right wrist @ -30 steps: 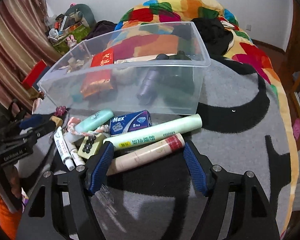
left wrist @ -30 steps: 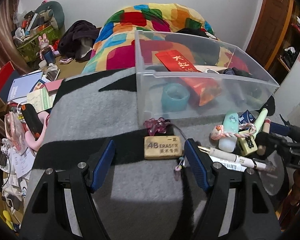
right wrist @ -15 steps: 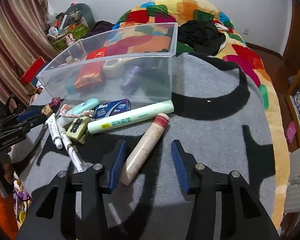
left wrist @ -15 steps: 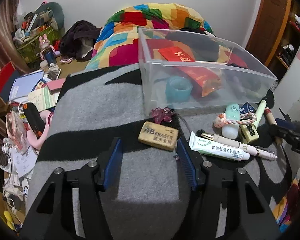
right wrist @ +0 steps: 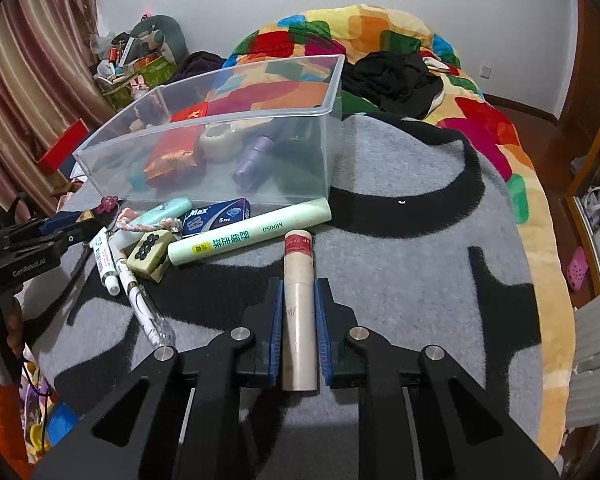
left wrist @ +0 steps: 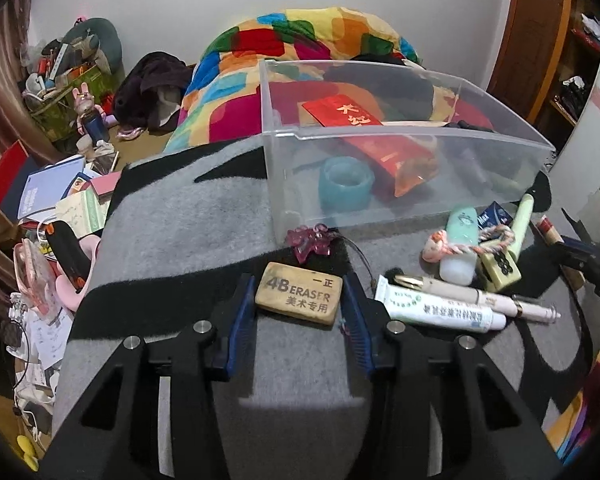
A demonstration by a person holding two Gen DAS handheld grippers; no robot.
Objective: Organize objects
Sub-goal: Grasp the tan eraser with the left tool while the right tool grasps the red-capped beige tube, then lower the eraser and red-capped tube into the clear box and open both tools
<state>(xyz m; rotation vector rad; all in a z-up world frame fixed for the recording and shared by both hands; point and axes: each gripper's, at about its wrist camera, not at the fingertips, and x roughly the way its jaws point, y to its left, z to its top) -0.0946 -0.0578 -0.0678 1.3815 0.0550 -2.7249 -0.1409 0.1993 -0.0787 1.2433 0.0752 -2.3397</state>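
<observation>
1. My right tongs (right wrist: 298,320) are clamped on the beige tube (right wrist: 298,292), which lies lengthwise between the pads on the grey blanket (right wrist: 400,272), ready to lift.
2. My left tongs (left wrist: 299,300) are closing around the eraser (left wrist: 299,293), its short ends facing the pads.
3. Both go into the clear bin (right wrist: 204,160) nearby.
</observation>
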